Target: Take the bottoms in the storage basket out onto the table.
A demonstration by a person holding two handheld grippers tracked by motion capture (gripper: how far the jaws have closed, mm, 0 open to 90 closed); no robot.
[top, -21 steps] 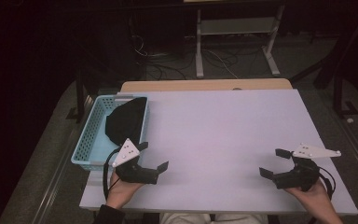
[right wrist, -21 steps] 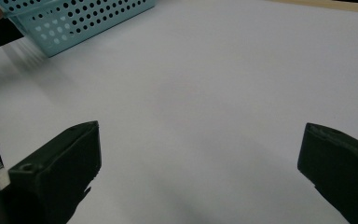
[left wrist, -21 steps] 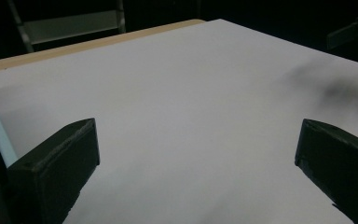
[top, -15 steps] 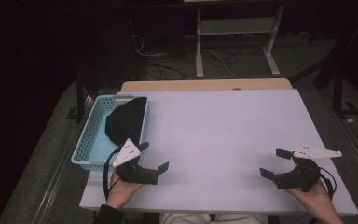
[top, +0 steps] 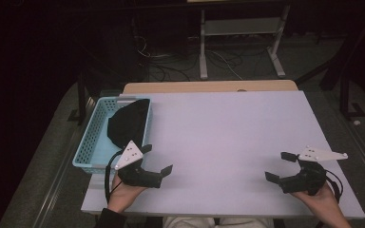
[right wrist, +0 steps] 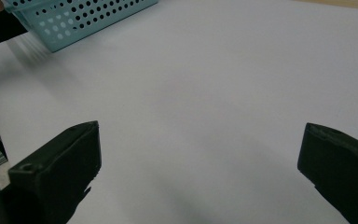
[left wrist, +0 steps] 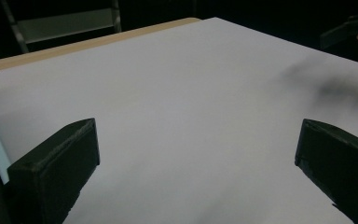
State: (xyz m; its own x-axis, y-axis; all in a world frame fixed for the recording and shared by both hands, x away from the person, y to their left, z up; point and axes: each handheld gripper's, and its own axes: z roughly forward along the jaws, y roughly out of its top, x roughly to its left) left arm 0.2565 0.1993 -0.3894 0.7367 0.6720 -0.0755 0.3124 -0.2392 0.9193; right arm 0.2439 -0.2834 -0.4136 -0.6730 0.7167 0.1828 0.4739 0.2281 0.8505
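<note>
A light blue perforated basket [top: 91, 147] sits at the table's left edge with a black cloth [top: 128, 124] bunched inside it. My left gripper [top: 156, 159] rests low over the table just in front of the basket's near right corner, jaws wide open and nothing between them. In the left gripper view its fingers [left wrist: 56, 163] frame bare tabletop. My right gripper [top: 280, 166] hovers near the front right of the table, open and empty. The basket [right wrist: 81, 18] appears far off at the top left of the right gripper view.
The white tabletop [top: 228, 133] is broad and bare between the two grippers. A tan strip [top: 209, 87] runs along its far edge. Beyond it stand a metal rack [top: 240, 33] and cables on the dark floor.
</note>
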